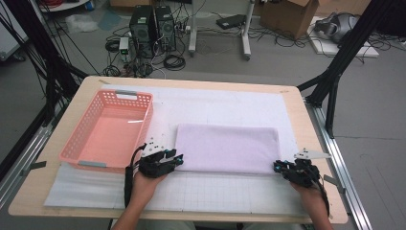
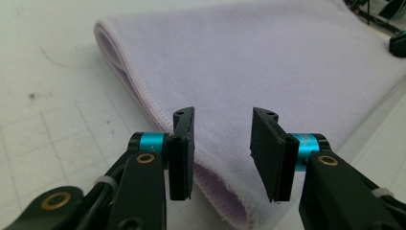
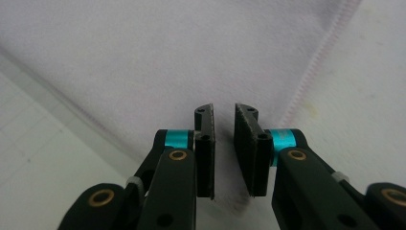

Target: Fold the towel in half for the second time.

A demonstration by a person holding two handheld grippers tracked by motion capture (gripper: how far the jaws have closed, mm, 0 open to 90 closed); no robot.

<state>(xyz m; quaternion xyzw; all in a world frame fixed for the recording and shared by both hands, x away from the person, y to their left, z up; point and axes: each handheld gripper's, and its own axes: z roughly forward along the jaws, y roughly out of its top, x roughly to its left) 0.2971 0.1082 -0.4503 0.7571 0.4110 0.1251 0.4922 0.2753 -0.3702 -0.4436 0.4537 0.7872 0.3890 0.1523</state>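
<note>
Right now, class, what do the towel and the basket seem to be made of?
Towel: soft lilac cloth, likely microfibre or fleece, with a matte nap and stitched hem. Basket: pink plastic, probably moulded, with slightly glossy walls pierced by a grid of holes.

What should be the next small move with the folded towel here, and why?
Probably ease both tools forward a little and close them on the towel's near corners. The left tool stands open over the near-left corner without pinching it. The right tool is nearly closed at the near-right corner, with no cloth visibly between its jaws. Neither has a hold yet, so lifting or folding now would likely fail.
</note>
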